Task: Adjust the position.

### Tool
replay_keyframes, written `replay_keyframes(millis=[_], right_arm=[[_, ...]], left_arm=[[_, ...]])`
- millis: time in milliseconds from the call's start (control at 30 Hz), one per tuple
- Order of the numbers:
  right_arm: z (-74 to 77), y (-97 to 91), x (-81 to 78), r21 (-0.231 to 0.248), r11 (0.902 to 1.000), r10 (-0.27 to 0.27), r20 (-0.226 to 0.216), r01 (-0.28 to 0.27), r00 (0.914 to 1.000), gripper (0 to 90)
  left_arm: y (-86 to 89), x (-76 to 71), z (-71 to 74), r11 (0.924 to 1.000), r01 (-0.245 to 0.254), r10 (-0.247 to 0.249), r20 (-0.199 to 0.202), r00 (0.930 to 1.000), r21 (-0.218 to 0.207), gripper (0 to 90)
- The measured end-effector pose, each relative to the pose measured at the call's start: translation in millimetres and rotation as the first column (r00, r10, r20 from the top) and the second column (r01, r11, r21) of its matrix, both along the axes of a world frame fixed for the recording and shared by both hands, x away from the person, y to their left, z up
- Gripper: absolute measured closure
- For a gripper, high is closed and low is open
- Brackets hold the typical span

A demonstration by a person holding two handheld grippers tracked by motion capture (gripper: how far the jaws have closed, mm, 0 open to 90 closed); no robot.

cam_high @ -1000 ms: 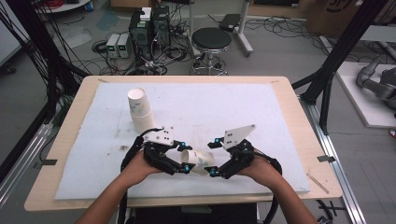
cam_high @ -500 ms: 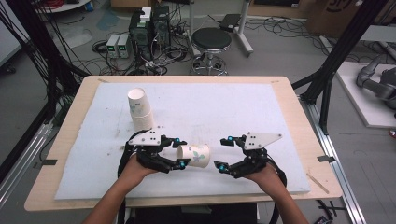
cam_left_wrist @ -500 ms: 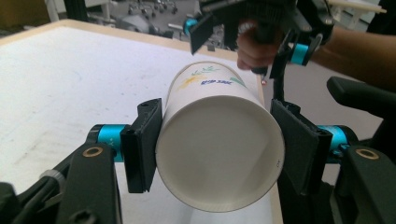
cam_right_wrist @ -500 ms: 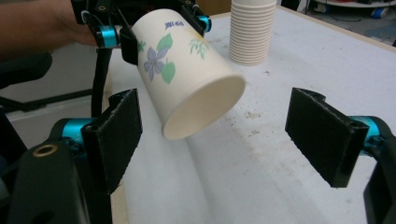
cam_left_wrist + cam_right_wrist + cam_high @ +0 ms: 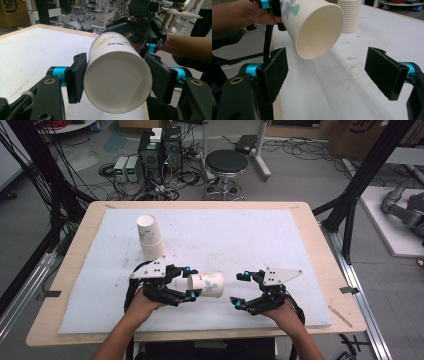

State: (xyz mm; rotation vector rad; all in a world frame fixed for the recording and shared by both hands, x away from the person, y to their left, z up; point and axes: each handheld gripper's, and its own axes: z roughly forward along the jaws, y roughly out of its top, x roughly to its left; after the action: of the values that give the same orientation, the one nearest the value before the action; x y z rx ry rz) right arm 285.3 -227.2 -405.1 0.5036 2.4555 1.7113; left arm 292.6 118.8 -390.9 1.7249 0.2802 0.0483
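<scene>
Lying sideways in left claw point(image 5: 190, 282): cup point(image 5: 206, 284)

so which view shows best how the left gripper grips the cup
The left gripper view: both pads press the paper cup near its base. The high view shows the left gripper holding it sideways above the table; the right gripper view shows its open mouth.
</scene>
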Motion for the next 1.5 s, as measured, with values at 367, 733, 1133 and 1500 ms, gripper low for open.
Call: replay_keyframes(millis=[367, 733, 1133, 1500], right_arm=[[-1.4, 4.5, -0.7, 0.008, 0.9995, 0.032, -0.016, -0.032, 0.9994, 19.4], [1.7, 7.8, -0.5, 0.026, 0.9975, 0.066, -0.006, -0.066, 0.9978, 19.4], [1.6, 16.2, 0.3, 0.052, 0.9908, 0.126, -0.010, -0.125, 0.9920, 19.7], [0.2, 12.1, 0.8, 0.134, 0.9775, 0.166, -0.013, -0.163, 0.9860, 28.3]], left_arm=[[-4.1, -3.1, 3.7, 0.9994, 0.028, -0.028, 0.016, 0.9995, -0.020, 36.8], [-11.6, -4.2, 3.0, 0.9984, 0.050, -0.050, 0.014, 0.9987, -0.025, 36.8], [-21.4, -5.0, 1.0, 0.9924, 0.107, -0.107, 0.001, 0.9942, -0.060, 36.9], [-19.8, -3.7, -3.3, 0.9851, 0.120, -0.124, -0.030, 0.9918, -0.123, 37.0]])
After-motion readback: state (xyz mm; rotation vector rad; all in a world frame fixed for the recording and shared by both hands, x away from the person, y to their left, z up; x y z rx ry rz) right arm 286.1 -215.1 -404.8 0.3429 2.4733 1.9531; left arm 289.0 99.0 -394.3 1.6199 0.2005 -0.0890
